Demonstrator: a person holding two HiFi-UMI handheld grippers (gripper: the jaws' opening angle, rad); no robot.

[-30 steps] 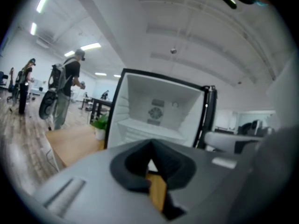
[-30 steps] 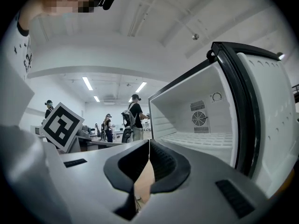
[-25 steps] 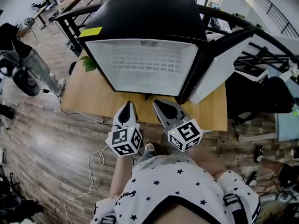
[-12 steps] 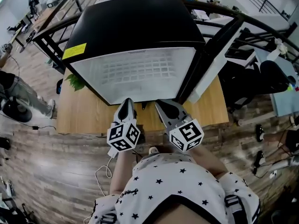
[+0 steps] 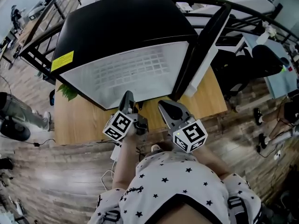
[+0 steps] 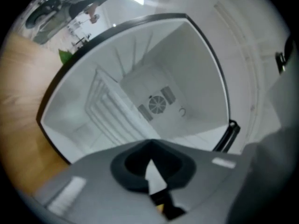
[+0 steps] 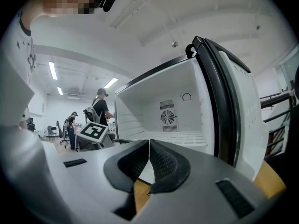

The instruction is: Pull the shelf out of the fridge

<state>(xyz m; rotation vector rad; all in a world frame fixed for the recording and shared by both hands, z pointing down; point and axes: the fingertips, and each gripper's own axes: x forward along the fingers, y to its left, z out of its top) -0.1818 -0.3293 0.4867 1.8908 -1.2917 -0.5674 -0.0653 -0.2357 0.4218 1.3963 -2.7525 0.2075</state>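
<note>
Shelf (image 7: 177, 137) — flat white slotted grid

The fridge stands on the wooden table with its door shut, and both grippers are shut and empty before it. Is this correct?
Not quite: the fridge door stands open, as the right gripper view shows, with the shelf visible inside. The rest is right.

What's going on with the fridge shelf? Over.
Left gripper and right gripper shut, empty, outside fridge. Shelf inside, untouched. Door open, nothing blocking.
</note>
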